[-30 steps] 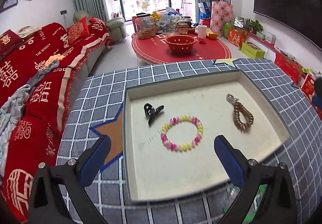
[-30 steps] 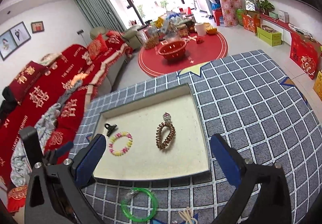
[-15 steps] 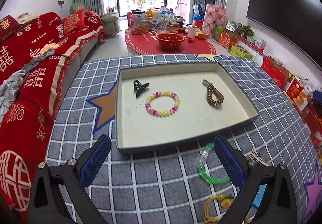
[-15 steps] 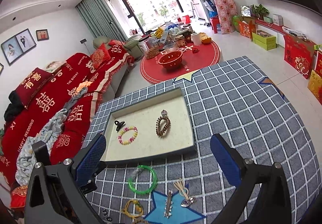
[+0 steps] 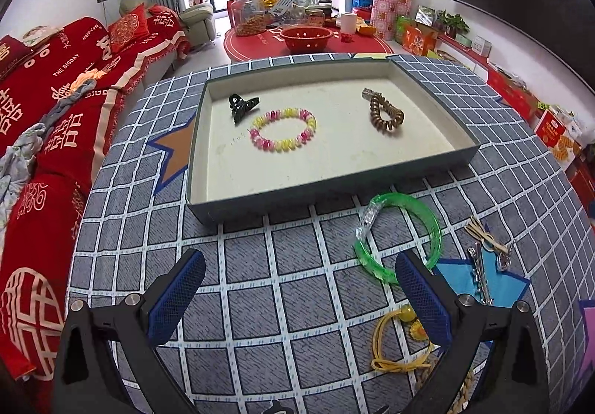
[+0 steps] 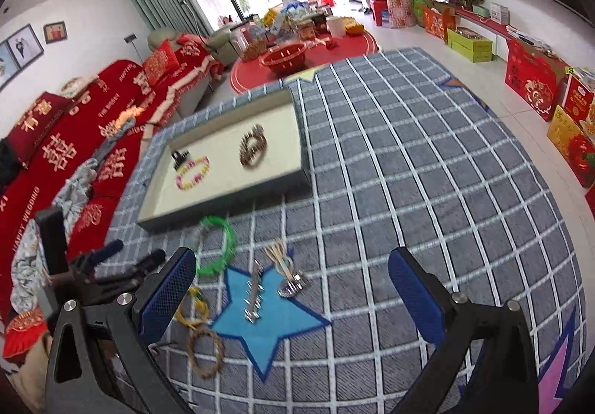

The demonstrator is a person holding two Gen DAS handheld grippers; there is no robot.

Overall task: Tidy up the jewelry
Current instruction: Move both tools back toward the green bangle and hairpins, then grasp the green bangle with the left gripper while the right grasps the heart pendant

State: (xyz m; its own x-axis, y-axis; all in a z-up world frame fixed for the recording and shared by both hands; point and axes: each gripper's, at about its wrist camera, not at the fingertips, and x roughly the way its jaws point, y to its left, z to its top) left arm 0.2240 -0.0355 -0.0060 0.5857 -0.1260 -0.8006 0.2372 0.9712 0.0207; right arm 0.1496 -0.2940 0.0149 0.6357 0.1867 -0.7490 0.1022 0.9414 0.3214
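A shallow grey tray [image 5: 334, 176] [image 6: 238, 191] sits on the checked cloth and holds a black claw clip [image 5: 241, 106], a pink-and-yellow bead bracelet [image 5: 283, 134] [image 6: 191, 175] and a brown coil hair tie [image 5: 385, 114] [image 6: 253, 150]. In front of the tray lie a green bangle [image 5: 399, 233] [image 6: 217, 246], a silver hair clip [image 5: 479, 274] [image 6: 253, 297], a gold-coloured clip [image 5: 487, 239] [image 6: 284, 265], a yellow cord piece [image 5: 399, 343] [image 6: 195, 308] and a brown braided ring [image 6: 205, 352]. My left gripper [image 5: 297, 297] hovers open near the bangle. My right gripper [image 6: 292, 297] stands open above the clips, empty.
The table's cloth is grey with white squares and star patches, one blue [image 6: 266, 321], one orange [image 5: 174, 150]. A red sofa [image 5: 55, 109] runs along the left edge. Behind stands a red round table [image 5: 305, 40] crowded with jars and a bowl. Boxes [image 6: 531, 83] line the right wall.
Both grippers have pulled back from the tray toward the near side of the table. The loose pieces in front of the tray have come into view. Nothing was picked up.
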